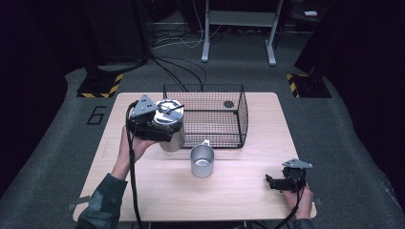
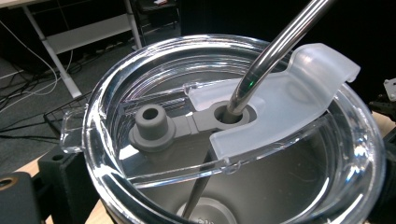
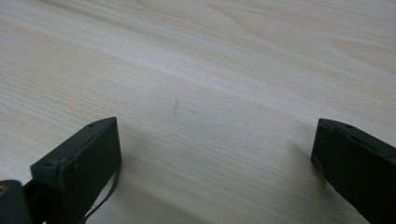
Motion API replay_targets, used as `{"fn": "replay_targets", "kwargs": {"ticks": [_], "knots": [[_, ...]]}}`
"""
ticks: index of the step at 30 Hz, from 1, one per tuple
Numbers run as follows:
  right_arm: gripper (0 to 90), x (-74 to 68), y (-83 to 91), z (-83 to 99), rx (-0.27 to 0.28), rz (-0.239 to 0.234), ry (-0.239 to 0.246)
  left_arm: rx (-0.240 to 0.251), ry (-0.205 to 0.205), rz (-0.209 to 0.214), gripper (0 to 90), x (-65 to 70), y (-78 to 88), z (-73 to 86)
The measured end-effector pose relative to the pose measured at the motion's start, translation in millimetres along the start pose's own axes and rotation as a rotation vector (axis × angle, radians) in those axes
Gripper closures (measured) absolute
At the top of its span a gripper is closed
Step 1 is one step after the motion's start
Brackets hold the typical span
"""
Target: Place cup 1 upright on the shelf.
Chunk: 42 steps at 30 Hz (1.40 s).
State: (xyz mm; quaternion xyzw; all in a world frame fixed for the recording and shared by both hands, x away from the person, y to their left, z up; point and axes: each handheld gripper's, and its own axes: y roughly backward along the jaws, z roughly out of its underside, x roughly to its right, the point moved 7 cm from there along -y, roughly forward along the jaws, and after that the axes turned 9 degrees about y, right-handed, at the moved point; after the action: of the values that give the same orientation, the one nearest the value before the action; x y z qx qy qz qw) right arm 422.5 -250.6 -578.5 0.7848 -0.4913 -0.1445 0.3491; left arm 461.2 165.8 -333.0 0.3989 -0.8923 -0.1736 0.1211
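A steel tumbler (image 1: 174, 139) with a clear lid (image 2: 154, 88) and a metal straw (image 2: 280, 44) is at the basket's front left corner. My left gripper (image 1: 163, 131) is shut on the tumbler, just below its lid, with a black finger (image 2: 60, 175) pressed to its side. Whether the tumbler's base touches the table I cannot tell. A grey stopper (image 2: 150, 125) hangs inside the lid. A steel mug (image 1: 202, 161) stands upright mid-table. My right gripper (image 1: 271, 182) rests low at the table's front right, open, with bare wood between its fingers (image 3: 86, 156).
A black wire basket (image 1: 242, 119) stands on the far half of the wooden table (image 1: 239, 195), with a small dark disc (image 1: 229, 104) inside it. Cables and a white desk frame (image 1: 239, 28) lie on the floor beyond.
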Motion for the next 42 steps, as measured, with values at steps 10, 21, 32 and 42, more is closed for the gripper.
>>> {"fn": "replay_targets", "kwargs": {"ticks": [10, 21, 32, 42], "knots": [[1.2, 0.0, 0.0, 0.0, 0.0, 0.0, 0.0, 0.002, 0.001, -0.002, 4.0, -3.2, -12.8, -10.7], [1.2, -0.1, 0.0, 0.0, 0.0, 0.0, 0.0, -0.005, 0.002, -0.017, 4.0, -10.1, -27.4, -20.6], [1.2, -0.1, 0.0, 0.0, 0.0, 0.0, 0.0, -0.019, 0.0, -0.03, 4.0, -15.8, -42.8, -29.1], [1.2, -0.1, 0.0, 0.0, 0.0, 0.0, 0.0, -0.025, -0.011, -0.039, 4.0, -18.9, -56.3, -33.3]]}}
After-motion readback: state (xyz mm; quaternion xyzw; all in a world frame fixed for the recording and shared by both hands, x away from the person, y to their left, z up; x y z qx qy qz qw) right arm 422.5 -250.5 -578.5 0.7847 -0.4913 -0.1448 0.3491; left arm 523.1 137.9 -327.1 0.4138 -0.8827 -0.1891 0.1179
